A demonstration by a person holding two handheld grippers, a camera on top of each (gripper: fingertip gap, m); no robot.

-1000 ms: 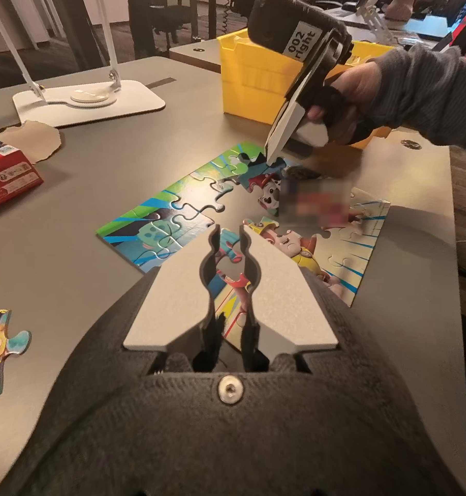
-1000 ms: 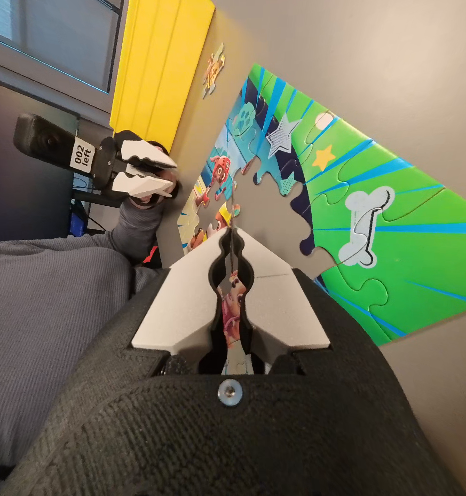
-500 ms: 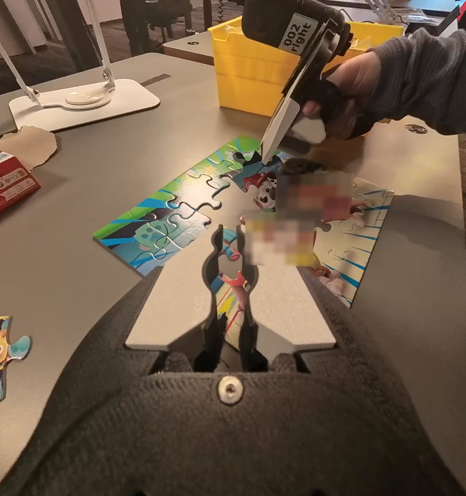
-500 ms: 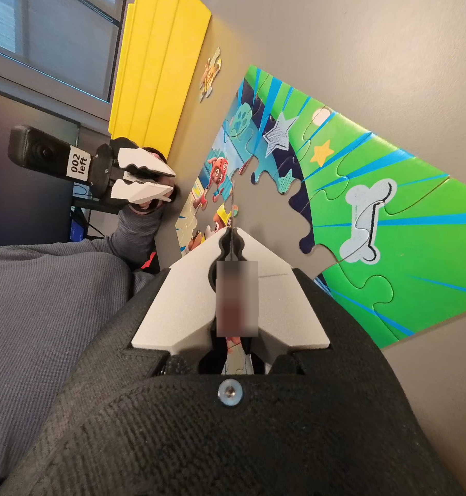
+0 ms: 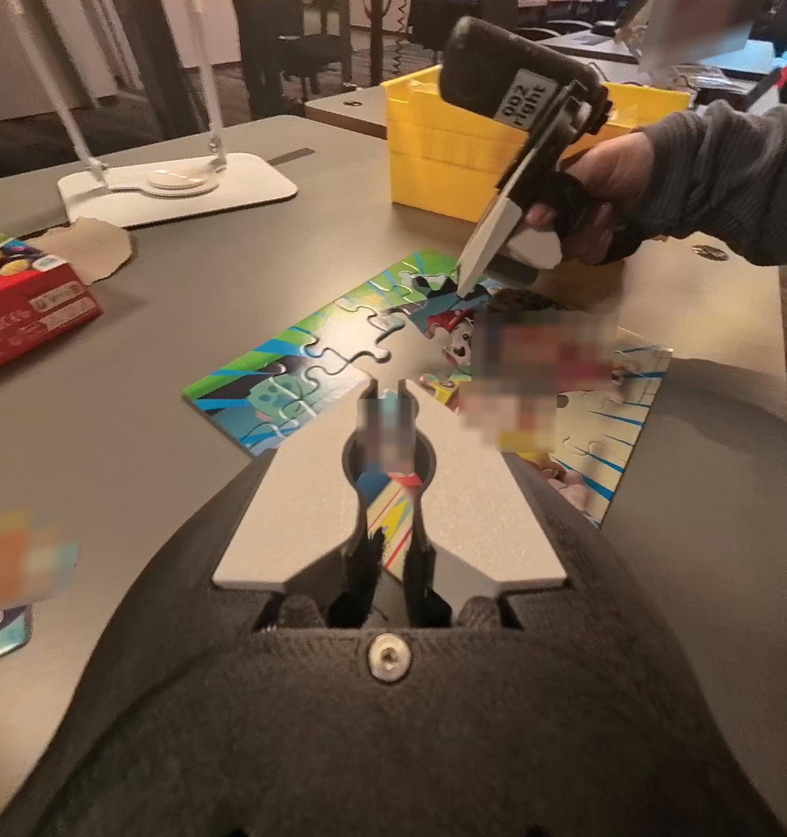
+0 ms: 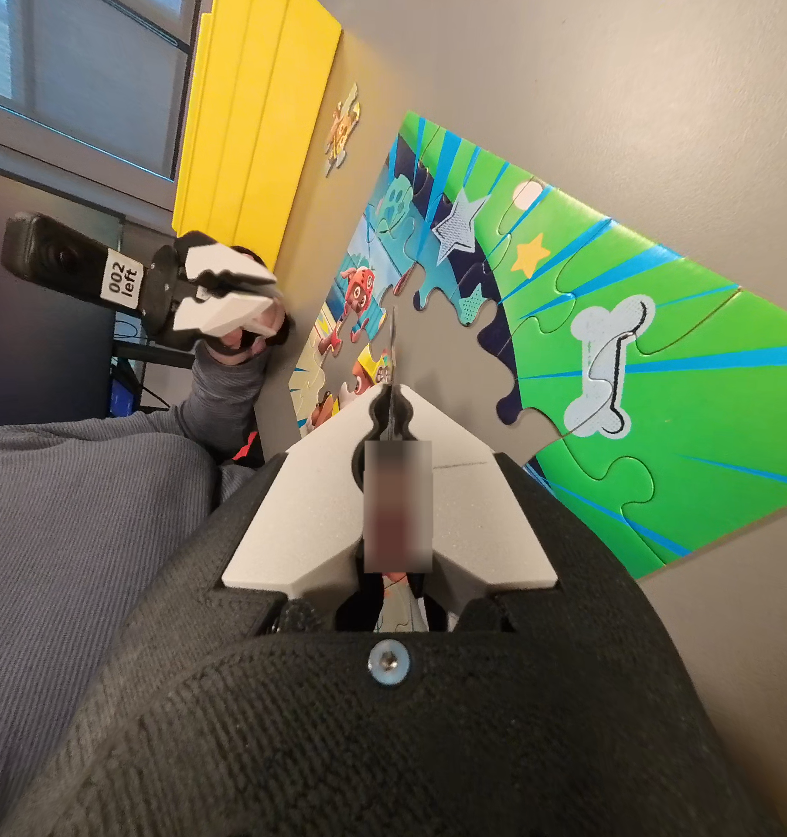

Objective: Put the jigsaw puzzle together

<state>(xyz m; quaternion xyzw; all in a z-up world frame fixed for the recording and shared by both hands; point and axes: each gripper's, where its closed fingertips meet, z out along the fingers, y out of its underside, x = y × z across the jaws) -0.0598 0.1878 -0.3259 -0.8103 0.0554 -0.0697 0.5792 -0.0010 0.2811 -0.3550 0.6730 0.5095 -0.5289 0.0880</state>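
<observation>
Yellow bin (image 5: 450,149); white lamp base (image 5: 178,185); red box (image 5: 24,308); grey table (image 5: 110,407).

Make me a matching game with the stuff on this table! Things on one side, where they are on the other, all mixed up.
Things:
1. yellow bin
2. red box
3. loose puzzle piece
4. right gripper

Places:
A. at the left edge of the table
B. tip down over the jigsaw puzzle
C. behind the puzzle, at the table's far side
D. lying alone between puzzle and bin

Pairs: 1-C, 2-A, 3-D, 4-B
</observation>
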